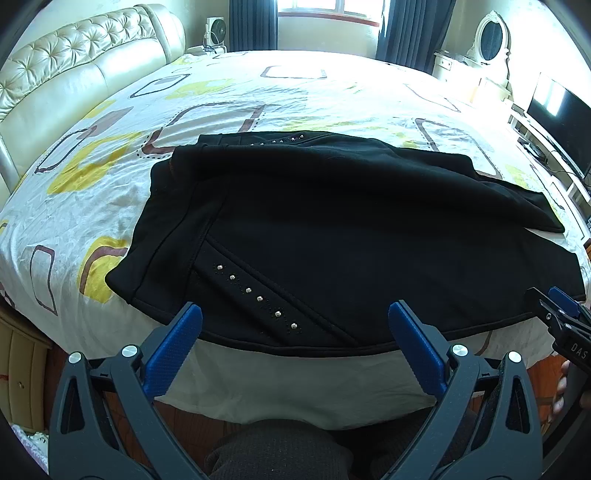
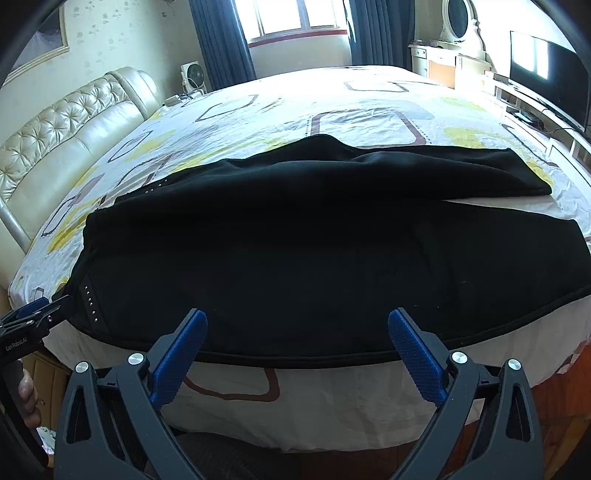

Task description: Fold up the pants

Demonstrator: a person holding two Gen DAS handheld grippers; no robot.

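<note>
The left gripper hangs with blue pads spread wide, gripping nothing, just off the bed's near edge. The right gripper is likewise spread and empty. Black pants lie flat along the near edge of the patterned bedsheet, rhinestone-studded pocket toward the left gripper, legs extending toward the bed's right side.

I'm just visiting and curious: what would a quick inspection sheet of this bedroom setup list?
Surface: bed with patterned white, yellow and brown sheet.
Job's things: black pants with silver studs, spread flat, one leg lying over the other.
Clutter: nothing seen on the bed.
Grippers: left tongs open, empty; right tongs open, empty, both at the near edge.
Cables: black cable by the television.
Surroundings: tufted cream headboard, dark curtains, oval mirror.
</note>
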